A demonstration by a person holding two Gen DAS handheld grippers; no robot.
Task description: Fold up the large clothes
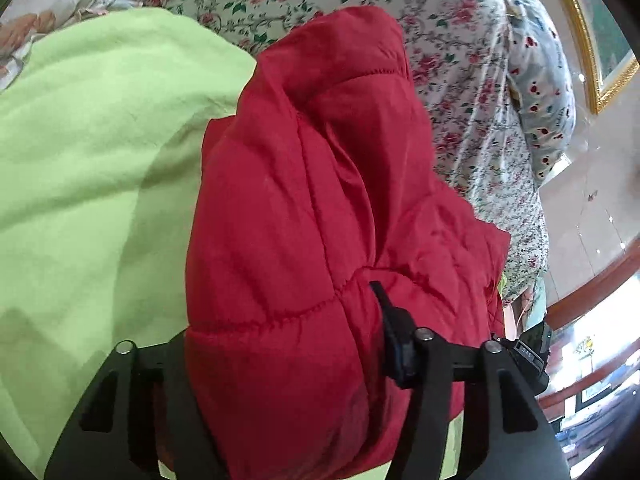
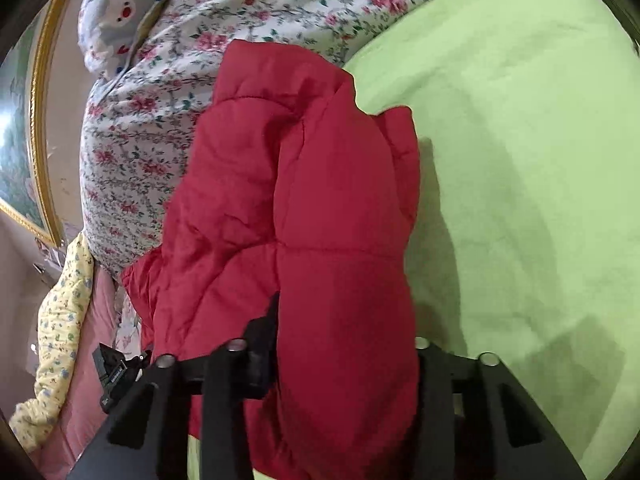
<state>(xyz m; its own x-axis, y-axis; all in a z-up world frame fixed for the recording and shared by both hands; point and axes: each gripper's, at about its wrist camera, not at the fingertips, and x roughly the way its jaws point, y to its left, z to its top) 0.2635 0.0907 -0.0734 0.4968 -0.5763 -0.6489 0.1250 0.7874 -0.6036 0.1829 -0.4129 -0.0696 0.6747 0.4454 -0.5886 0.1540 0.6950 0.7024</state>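
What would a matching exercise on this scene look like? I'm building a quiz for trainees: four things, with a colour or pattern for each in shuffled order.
Things:
1. padded jacket
2. bed sheet
3. quilt
4. picture frame

Colours or patterns:
A. gold
B. plain light green
C. red
D. white with small red flowers

Pairs: 1-C, 2-B, 3-D, 4-A

The jacket fills the jaws of both the left gripper and the right gripper.
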